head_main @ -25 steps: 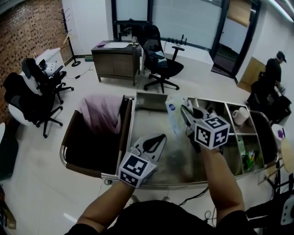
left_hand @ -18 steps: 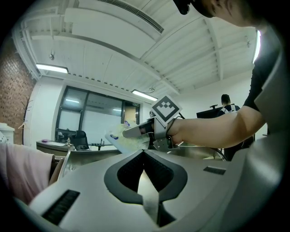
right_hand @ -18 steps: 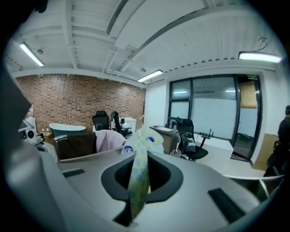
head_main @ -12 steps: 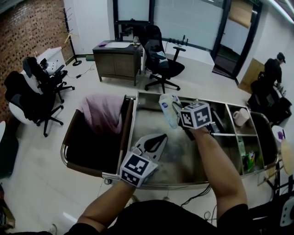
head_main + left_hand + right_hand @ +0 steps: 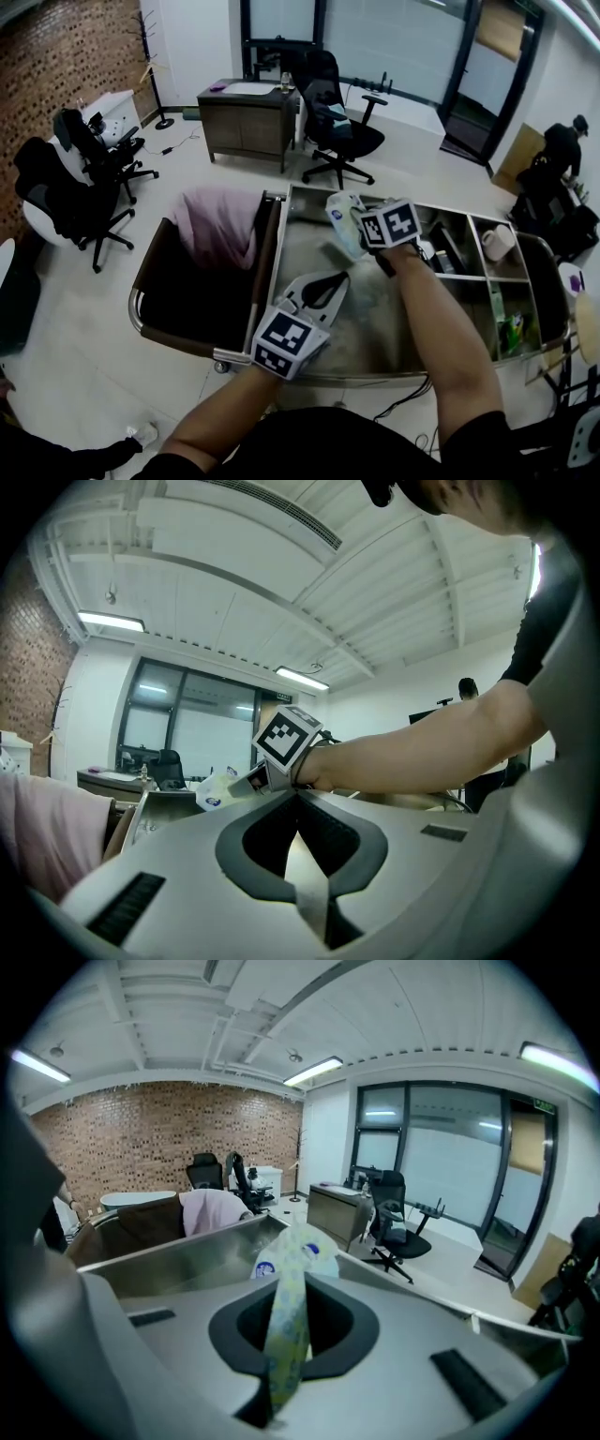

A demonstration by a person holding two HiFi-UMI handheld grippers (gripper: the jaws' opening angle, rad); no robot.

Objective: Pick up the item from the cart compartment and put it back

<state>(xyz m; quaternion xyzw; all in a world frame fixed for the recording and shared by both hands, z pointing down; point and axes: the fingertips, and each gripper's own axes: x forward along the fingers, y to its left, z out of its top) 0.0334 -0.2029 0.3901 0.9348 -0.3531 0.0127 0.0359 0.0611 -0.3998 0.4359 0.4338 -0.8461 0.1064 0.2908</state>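
Our right gripper [image 5: 367, 236] pinches the pack [image 5: 343, 217] by its edge; we should lay it flat in the compartment [image 5: 302, 264] at twelve o'clock; left gripper [image 5: 323, 289] closed, empty.

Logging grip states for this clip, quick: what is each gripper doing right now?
Left gripper: jaws closed, nothing between them.
Right gripper: jaws closed on the soft packet.

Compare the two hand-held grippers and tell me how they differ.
The right hand-held gripper is shut on a soft white packet. The left hand-held gripper has its jaws together with nothing between them. The right one is held out over the far part of the steel cart, while the left one sits closer to the person, nearer the cart's front rim. Both carry a cube with square markers.
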